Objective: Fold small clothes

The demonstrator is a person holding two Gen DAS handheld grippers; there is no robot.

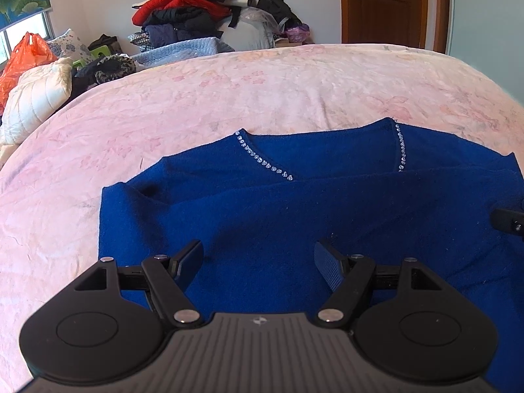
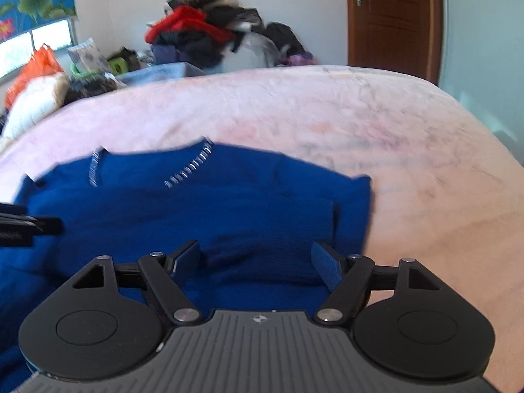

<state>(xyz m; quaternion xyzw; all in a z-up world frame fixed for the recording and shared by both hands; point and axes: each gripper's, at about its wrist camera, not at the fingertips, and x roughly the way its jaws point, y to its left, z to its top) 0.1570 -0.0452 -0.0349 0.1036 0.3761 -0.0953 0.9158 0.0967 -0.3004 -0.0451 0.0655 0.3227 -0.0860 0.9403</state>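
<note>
A pink bedspread (image 1: 294, 85) carried the blue sweater (image 1: 294, 203), its long axis running side to side below both grippers; the left gripper (image 1: 258, 257) and right gripper (image 2: 255, 257) hovered wide and empty, equally near

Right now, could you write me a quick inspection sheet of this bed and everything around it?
Surface: pink bedspread, wrinkled.
Job's things: blue sweater lying flat, partly folded, beaded neckline facing up.
Clutter: clothes pile behind the bed; orange bag and white pillow at far left.
Grippers: left gripper open over the sweater, holding nothing; right gripper open above the sweater's right side, holding nothing.
Cables: nothing seen.
Surroundings: wooden door, closed; window with a floral blind.
</note>
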